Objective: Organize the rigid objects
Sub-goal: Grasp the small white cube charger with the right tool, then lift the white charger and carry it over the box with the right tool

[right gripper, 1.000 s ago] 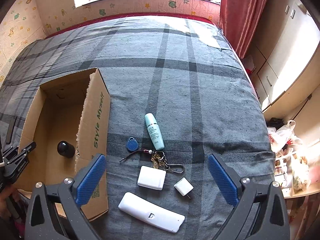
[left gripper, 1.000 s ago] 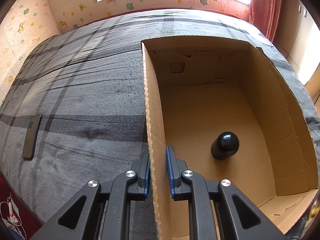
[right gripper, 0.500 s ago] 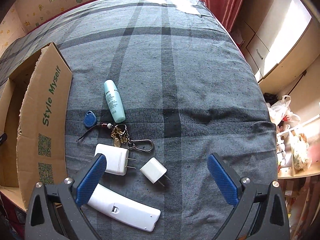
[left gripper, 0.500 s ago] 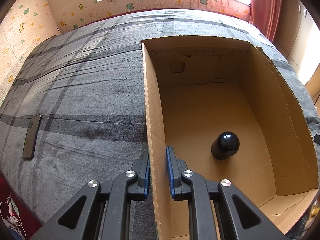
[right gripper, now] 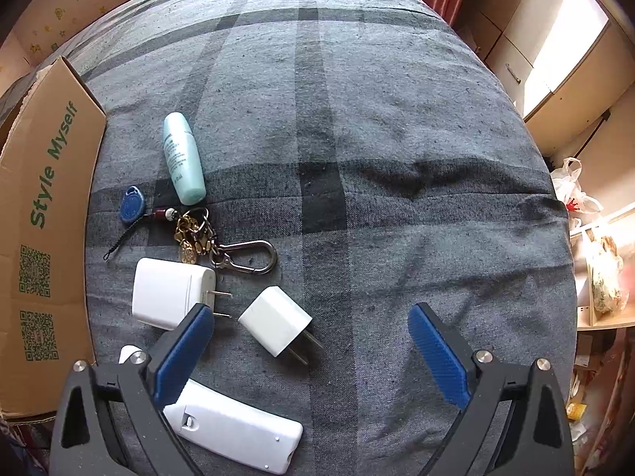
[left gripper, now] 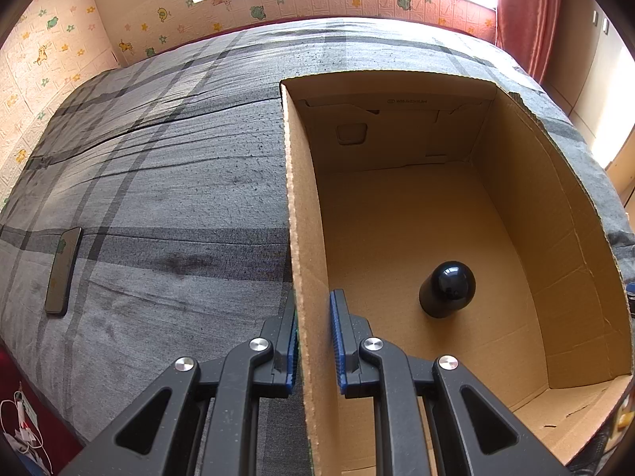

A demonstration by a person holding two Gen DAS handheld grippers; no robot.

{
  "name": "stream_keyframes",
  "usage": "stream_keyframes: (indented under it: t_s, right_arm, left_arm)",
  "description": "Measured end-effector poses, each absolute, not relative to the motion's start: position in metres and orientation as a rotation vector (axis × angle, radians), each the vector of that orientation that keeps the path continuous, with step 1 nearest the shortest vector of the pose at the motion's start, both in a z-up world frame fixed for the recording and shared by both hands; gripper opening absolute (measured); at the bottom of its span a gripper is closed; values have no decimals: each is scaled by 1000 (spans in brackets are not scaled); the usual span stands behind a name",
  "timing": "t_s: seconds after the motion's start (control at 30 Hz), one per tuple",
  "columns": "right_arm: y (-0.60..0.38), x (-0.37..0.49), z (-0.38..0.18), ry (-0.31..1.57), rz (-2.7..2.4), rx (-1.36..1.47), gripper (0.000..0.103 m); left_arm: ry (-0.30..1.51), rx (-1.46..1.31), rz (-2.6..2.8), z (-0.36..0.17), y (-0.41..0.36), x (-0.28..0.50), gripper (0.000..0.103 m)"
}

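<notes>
My left gripper (left gripper: 313, 337) is shut on the left wall of an open cardboard box (left gripper: 301, 206). A black round-topped bottle (left gripper: 446, 287) stands on the box floor. My right gripper (right gripper: 309, 345) hovers low over the bed with its jaws wide and closing. A small white charger cube (right gripper: 276, 319) lies between them, untouched. To its left lie a larger white charger (right gripper: 168, 291), a key bunch with carabiner (right gripper: 222, 244), a blue key fob (right gripper: 131, 203) and a pale green bottle (right gripper: 182, 158). A white remote (right gripper: 234, 430) lies partly under the left finger.
The box's outer wall (right gripper: 43, 214), printed in green, stands at the left of the right wrist view. A dark phone (left gripper: 62, 265) lies on the grey plaid bedcover (right gripper: 397, 158) left of the box. Cupboards and bags stand beyond the bed's right edge.
My right gripper has sunk towards the bed and shifted over the white chargers, which now look larger; its jaws have narrowed slightly. The left gripper and the box have not moved.
</notes>
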State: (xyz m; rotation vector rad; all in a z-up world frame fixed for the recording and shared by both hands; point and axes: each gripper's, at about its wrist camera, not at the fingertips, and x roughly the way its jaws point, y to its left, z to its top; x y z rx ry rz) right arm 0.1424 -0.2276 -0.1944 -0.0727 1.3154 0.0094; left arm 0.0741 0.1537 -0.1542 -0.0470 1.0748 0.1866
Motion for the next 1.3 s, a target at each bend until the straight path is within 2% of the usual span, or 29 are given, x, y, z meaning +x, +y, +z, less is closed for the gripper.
stream_keyframes:
  t_s: [0.27,0.4,0.7,1.3]
  right_arm:
    - [-230,148,-209,1354,38,-46,73]
    - [-233,148,-214,1365,67,-8,41]
    - [-235,146,-204,1350,59,-18,41]
    - [-194,138,-139,1262,119,-95,41]
  left_arm:
    - [1075,-48,187,-153,154,74,15]
    - [1077,-44,189,-154,153,75,16]
    - [1077,-44,189,-154,153,75,15]
    - [1078,-40,190,-154,151,76,15]
